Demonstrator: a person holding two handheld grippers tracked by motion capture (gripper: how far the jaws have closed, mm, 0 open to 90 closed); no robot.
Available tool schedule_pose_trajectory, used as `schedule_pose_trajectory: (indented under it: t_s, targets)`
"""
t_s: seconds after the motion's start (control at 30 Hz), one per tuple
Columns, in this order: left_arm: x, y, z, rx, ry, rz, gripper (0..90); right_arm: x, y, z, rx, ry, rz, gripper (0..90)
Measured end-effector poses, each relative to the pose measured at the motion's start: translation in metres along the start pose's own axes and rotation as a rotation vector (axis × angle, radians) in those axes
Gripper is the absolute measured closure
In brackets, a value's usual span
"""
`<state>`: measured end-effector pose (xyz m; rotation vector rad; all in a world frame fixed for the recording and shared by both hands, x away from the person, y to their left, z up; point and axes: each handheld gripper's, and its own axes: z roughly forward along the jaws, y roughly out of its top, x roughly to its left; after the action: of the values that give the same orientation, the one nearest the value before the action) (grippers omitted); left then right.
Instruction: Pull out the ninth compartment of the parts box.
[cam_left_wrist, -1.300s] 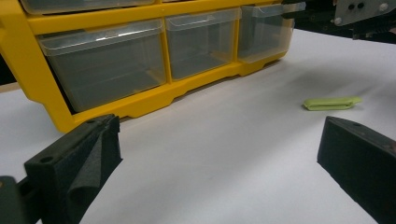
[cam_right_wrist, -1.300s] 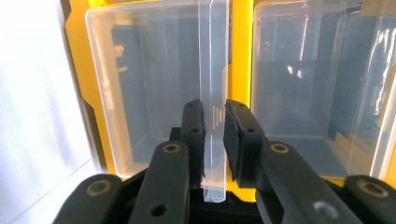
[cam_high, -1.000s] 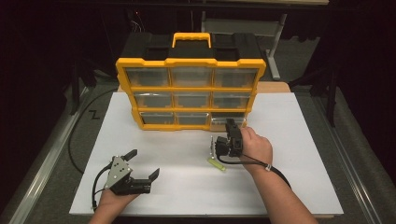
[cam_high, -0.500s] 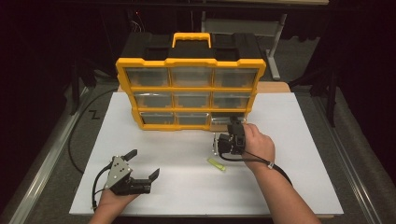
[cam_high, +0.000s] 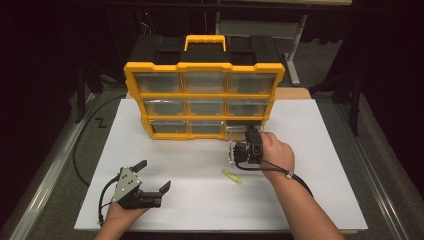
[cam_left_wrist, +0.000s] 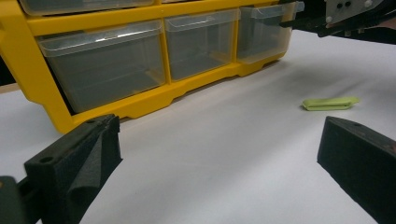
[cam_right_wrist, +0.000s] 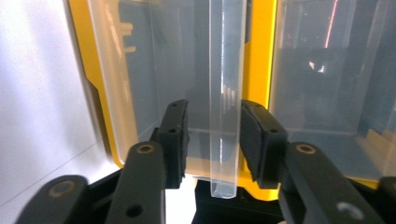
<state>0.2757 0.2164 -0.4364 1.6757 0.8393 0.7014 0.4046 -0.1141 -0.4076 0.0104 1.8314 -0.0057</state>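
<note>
Nearest to the person, the left gripper (cam_high: 150, 186) rests low on the white table board (cam_high: 320, 200), near its front left corner. Its two black jaws stand wide apart and there is nothing between them. It takes no part in the work at this moment.

A little further, in the middle of the board, lies a small flat light-green plastic piece (cam_high: 232, 175) (cam_left_wrist: 330, 103). It lies free, just in front of the right hand and well apart from the left gripper. No gripper touches it.

Behind it, the right gripper (cam_high: 239, 151) is at the bottom right clear plastic drawer (cam_high: 244, 129) of the yellow plastic organizer box with a black back and a yellow handle (cam_high: 204, 66). In the right gripper view the jaws are narrow, one on each side of the thin transparent drawer lip (cam_right_wrist: 226, 112). The jaws have just been closing, with this lip between them. The right pad seems to be against the lip, but a small gap shows at the left pad, so I cannot say that the grip is firm.

In my judgement the work is at an early step. In the left gripper view this drawer (cam_left_wrist: 266, 30) stands a little forward of its neighbours, so it seems to be partly drawn out. What is left, probably: to open the drawer fully, to pick up the green piece, to put it in, and to close the drawer. The other eight drawers look shut.
</note>
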Motion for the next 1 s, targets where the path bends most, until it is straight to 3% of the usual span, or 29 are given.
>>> schedule_pose_trajectory:
  t_s: [0.2,0.5,1.0]
  targets:
    - [0.001,0.0,-0.001,-0.003,0.004,-0.002,0.3,-0.002,0.001,-0.002,0.003,-0.014,-0.002,77.1]
    - [0.0,0.0,-0.001,-0.003,0.002,-0.001,0.3,-0.001,0.001,-0.008,-0.002,-0.016,-0.028,77.8]
    - [-0.001,0.0,0.001,0.003,-0.002,0.004,0.3,0.005,-0.005,-0.03,-0.021,-0.015,-0.021,77.8]
